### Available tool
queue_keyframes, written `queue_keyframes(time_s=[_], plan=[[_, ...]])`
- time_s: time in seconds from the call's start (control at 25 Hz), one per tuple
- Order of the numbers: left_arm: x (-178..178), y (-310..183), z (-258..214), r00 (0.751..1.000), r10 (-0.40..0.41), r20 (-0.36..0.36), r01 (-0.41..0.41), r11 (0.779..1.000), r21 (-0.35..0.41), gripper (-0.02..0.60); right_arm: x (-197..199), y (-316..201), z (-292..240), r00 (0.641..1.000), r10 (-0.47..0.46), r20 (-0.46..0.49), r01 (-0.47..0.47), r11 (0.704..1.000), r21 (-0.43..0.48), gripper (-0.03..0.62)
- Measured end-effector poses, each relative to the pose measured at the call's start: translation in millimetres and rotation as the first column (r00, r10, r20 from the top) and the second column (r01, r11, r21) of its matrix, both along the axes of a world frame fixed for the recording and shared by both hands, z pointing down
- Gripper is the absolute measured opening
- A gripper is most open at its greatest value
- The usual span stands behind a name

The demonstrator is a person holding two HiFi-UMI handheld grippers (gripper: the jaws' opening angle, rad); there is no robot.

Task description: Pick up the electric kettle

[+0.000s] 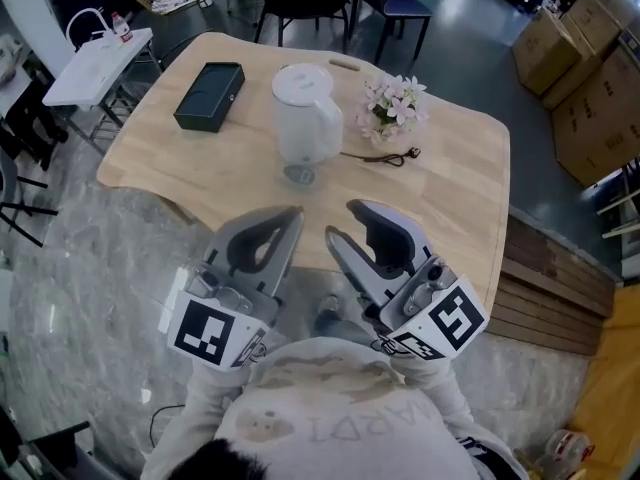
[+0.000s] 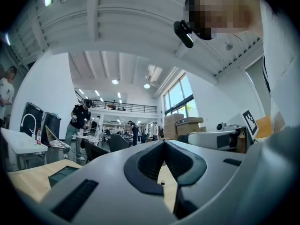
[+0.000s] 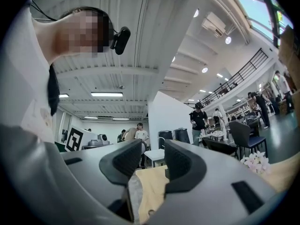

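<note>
While the kettle (image 1: 305, 118) stands upright on the bench (image 1: 460, 168) straight ahead, the left hand-held gripper (image 1: 292, 216) is closed (empty) and the right hand-held gripper (image 1: 343, 220) parted, both about equally near.

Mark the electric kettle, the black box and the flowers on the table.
electric kettle (image 1: 308, 128): head view, white body.
black box (image 1: 210, 95): head view, top face.
flowers (image 1: 393, 106): head view, blossom cluster.
</note>
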State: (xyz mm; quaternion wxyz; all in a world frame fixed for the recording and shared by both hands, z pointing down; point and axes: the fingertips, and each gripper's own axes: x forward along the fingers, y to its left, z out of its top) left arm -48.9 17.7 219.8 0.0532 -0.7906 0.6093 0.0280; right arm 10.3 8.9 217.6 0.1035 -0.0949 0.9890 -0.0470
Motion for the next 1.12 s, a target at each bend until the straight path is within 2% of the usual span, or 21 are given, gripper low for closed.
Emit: queue_keyframes(time_s=[0.24,0.48,0.68,1.12], plan=[[6,-55,4,1.0,-0.012,0.004,0.012,1.0,0.004,0.0,12,-55,10,1.0,0.0,0.003,0.0,1.0,-0.021,0.135],[-7,-80,12,0.999,-0.031,-0.036,0.031,1.0,0.004,0.006,8,-88,26,1.0,-0.006,-0.013,0.005,0.999,-0.054,0.135],[-21,-95,23,0.998,-0.046,-0.039,0.046,0.999,-0.006,0.008,-1,-110,45,0.999,0.003,-0.053,-0.007,0.997,-0.072,0.138],[-51,-142,41,0.998,-0.015,-0.058,0.012,0.999,-0.046,0.008,-36,-172,96,0.987,0.003,-0.162,-0.021,0.994,-0.106,0.166]])
